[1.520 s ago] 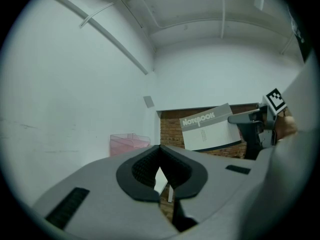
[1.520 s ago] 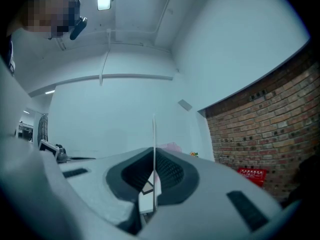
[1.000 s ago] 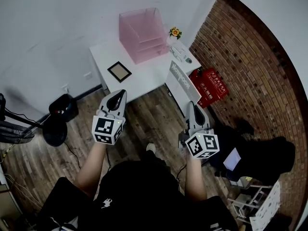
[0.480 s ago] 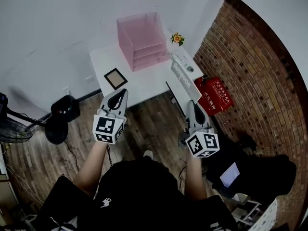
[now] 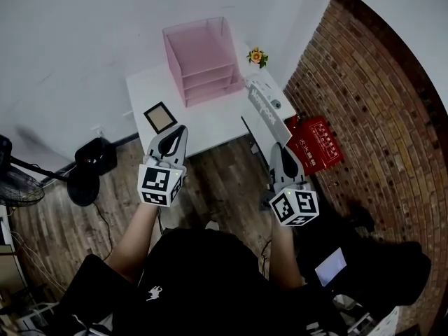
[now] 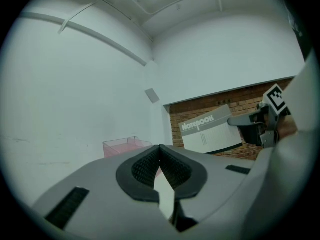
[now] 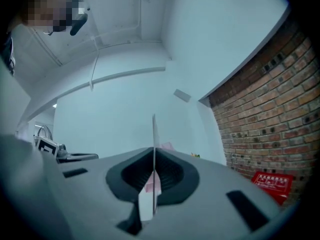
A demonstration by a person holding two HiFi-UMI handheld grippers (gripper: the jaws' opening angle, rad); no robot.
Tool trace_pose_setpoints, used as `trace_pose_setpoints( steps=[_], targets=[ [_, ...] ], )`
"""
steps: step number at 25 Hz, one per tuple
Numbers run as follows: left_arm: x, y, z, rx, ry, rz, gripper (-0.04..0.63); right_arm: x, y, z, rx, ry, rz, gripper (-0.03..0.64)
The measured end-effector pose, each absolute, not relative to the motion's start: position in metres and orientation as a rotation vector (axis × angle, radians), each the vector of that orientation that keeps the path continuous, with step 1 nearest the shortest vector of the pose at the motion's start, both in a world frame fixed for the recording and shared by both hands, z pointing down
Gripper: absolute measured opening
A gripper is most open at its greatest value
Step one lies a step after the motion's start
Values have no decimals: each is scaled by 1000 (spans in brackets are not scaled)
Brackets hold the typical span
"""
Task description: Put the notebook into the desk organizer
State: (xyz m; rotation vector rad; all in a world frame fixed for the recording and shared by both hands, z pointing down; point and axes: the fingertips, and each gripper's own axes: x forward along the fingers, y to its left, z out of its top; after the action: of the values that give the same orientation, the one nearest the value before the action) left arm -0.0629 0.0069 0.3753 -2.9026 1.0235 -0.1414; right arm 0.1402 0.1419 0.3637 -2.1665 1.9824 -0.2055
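- Clamping the notebook [image 5: 264,109] by its lower edge, the right gripper [image 5: 278,151] has its jaws pressed on the thin sheets, which stand upright ahead of it.
- Left gripper [image 5: 179,131]: jaws together, nothing between them.
- Pink desk organizer [image 5: 199,58] sits on the white table [image 5: 217,121], ahead of both grippers and left of the held notebook.

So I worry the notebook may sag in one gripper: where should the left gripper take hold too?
Probably its top edge, farther out, coming down from above. The notebook stands on edge, cover facing left, pinched at its near end by the right gripper, so jaws can straddle that thin edge. The shut left gripper would have to open first.
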Motion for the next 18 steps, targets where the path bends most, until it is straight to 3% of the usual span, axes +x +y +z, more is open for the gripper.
trace_pose_setpoints(
  steps=[18],
  targets=[
    [-33,-19,390,-2893,1137,-210,3,178,96,400,-1985,1986,-397,11]
  ],
)
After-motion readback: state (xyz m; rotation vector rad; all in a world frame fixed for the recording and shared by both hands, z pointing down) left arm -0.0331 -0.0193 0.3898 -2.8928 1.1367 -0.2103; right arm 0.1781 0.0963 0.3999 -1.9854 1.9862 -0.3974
